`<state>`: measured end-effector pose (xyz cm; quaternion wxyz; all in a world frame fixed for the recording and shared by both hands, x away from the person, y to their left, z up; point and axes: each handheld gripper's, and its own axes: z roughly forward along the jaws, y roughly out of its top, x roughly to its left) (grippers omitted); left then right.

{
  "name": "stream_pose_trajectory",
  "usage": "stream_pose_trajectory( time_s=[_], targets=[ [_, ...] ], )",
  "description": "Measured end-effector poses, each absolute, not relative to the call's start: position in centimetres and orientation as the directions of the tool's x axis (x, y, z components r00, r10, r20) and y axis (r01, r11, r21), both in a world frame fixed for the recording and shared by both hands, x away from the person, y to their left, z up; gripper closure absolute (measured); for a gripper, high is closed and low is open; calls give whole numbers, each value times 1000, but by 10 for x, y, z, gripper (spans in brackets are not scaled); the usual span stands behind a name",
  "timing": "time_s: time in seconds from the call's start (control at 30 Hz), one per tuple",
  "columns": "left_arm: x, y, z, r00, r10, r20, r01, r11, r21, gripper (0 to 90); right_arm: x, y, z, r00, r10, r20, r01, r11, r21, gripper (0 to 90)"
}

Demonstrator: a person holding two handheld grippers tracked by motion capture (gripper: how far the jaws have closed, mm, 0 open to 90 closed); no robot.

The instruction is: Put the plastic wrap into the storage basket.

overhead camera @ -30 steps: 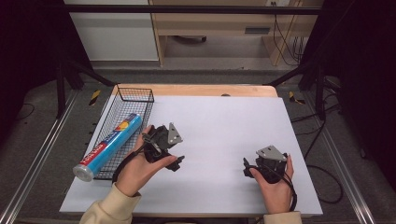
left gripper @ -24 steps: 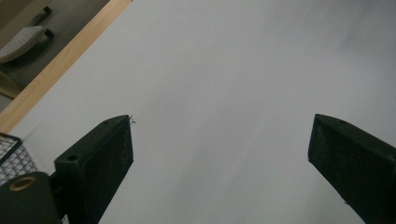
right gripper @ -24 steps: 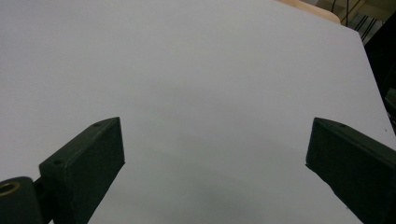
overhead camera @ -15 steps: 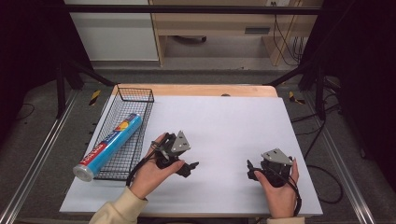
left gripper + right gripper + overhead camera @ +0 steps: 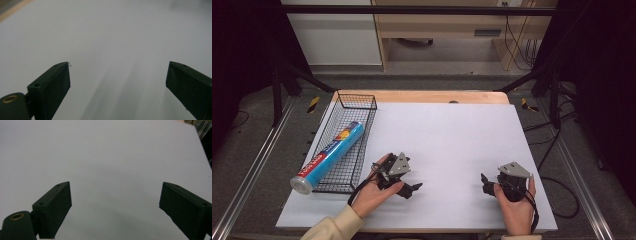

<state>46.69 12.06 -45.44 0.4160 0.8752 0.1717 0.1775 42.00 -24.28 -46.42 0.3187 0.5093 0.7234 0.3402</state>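
Note:
A blue roll with a red and white label lies slanted in a black wire basket at the table's left; its silver end sticks out over the basket's near rim. My left gripper rests low on the white table just right of the basket, with its jaws pointing right. In the left gripper view the left gripper is open, with bare white surface between its jaws. My right gripper sits near the front right, pointing left. The right gripper view shows the right gripper open and holding nothing.
The white table top has a wooden strip along its far edge. Metal rails run down both sides of the table. A cable trails from each gripper toward the person's hands at the front edge.
My left gripper has drawn away from the basket, moving right and toward the front edge. My right gripper has shifted slightly right and nearer the front. The roll has stayed put.

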Motion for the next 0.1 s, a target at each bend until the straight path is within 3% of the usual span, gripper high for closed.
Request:
stream_pose_trajectory(
  time_s=[0.1],
  targets=[
    [466,127,-450,869,472,149,159,-551,819,56,420,-244,-465,-271,954,-127,493,250,833,78]
  ],
)
